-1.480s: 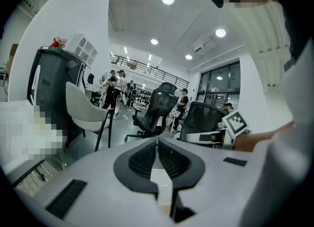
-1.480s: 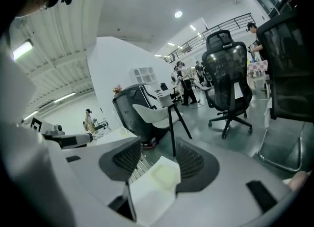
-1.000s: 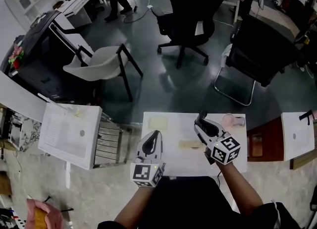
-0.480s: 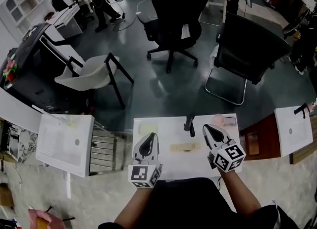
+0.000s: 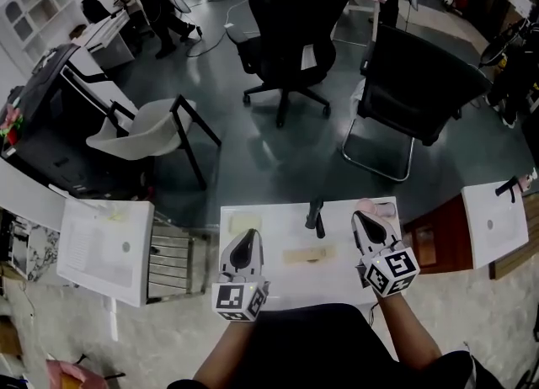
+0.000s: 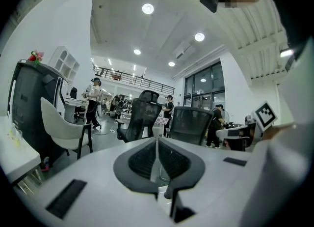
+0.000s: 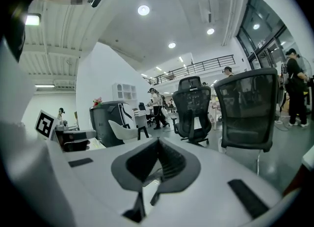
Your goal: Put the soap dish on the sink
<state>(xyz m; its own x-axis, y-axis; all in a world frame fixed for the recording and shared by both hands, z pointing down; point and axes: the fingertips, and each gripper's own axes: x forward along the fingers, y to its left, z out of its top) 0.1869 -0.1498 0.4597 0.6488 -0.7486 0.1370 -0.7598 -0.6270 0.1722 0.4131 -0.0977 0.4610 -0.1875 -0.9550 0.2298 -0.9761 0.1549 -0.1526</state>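
Soap dish partly behind R claw.

Head view looks steeply down at the sink; both gripper views face the black chairs.

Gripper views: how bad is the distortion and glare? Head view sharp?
Left gripper view: heavy fisheye, black corners, ceiling lights blown out. Right gripper view: same. Head view: sharp, edges bowed, floor glossy with reflections.

Dark grey floor: glossy, reflective. Black office chair: mesh-cloth back. White shell chair: smooth matt plastic seat. White rectangular counter: smooth, matt finish.
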